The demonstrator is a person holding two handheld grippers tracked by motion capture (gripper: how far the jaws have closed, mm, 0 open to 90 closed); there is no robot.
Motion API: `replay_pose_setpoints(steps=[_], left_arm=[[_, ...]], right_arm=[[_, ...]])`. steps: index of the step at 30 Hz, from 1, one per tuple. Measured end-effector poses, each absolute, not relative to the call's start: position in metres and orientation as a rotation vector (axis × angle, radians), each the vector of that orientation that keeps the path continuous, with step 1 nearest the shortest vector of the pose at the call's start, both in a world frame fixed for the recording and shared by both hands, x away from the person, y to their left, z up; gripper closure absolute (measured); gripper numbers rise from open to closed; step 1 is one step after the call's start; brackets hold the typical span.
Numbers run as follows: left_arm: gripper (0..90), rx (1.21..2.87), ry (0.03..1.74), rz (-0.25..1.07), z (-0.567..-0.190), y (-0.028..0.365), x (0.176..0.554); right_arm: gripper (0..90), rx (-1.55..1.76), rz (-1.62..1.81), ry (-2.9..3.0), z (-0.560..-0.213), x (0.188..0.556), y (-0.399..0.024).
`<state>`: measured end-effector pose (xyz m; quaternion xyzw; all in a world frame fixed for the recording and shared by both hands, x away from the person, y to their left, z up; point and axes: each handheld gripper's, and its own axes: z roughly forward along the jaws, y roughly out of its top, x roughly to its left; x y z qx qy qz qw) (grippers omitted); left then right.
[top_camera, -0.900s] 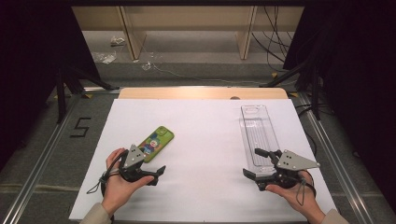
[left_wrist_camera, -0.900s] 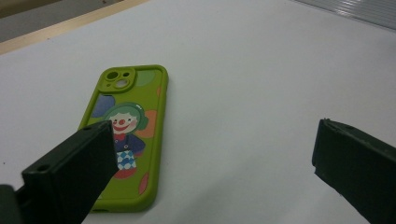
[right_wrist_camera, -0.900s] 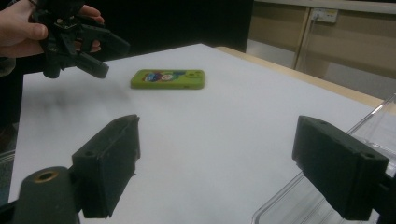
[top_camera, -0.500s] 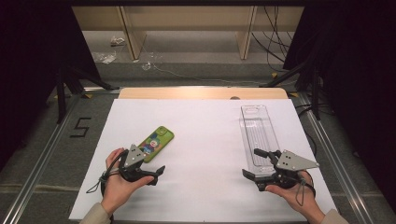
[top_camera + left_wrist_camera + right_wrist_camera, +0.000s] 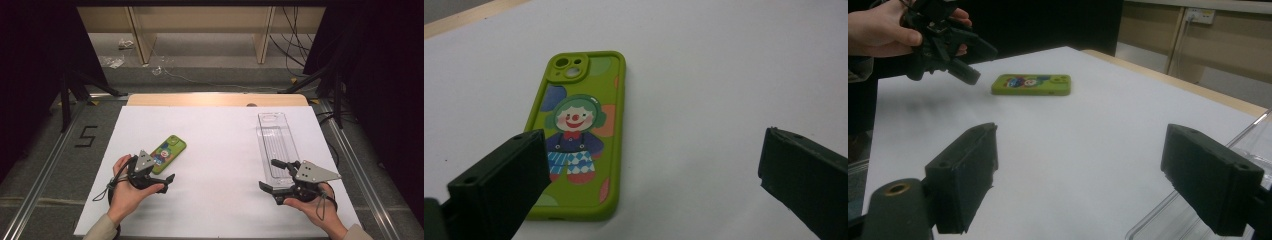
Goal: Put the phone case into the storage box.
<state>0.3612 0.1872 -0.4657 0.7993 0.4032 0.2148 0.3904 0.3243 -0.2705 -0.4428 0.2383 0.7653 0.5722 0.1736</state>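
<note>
Green phone case (image 5: 578, 135), glossy rubbery shell with rounded corners, cartoon clown printed on its back and camera cut-out at the far end; lying flat on the left half of the surface, slightly skewed, nearer the near edge than the far one; clear plastic tray (image 5: 276, 142), long, narrow, rigid and ribbed inside, lying flat along the right edge with its length running from near to far

Left hand-held gripper (image 5: 159, 170) matte black with a grey three-cornered plate on top, held in a hand just at the near end of the case; jaws spread wide with nothing between the pads, one block-shaped pad over the case's near corner in the left gripper view, the other well off over bare white; right hand-held gripper (image 5: 275, 175) of the same make, held at the near end of the tray; jaws also wide apart and empty, one pad beside the tray's rim

Surface (image 5: 220, 150) covered by a smooth matte white sheet, pale wood strip showing along the far edge; grey floor beyond with loose cables and wooden legs, dark curtains to both sides, a taped figure five on the floor off the left edge

Broad bare white between case and tray; open room along the near edge between the two hands
</note>
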Motion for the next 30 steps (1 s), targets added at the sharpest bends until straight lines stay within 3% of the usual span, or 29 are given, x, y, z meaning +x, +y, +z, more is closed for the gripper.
replay_pose_setpoints(steps=[18, 21, 30], left_arm=[[1.2, 2.123, 1.041, 0.505, -0.468, 0.203, 0.405], [13.0, 2.083, 1.081, 0.521, -0.467, 0.211, 0.408], [71.0, 2.043, 1.237, 0.628, -0.468, 0.232, 0.421]], right_arm=[[16.2, 0.68, 1.625, 2.17, -0.443, 0.325, -0.271], [16.2, 0.679, 1.624, 2.169, -0.443, 0.325, -0.271], [16.5, 0.677, 1.627, 2.171, -0.443, 0.325, -0.27]])
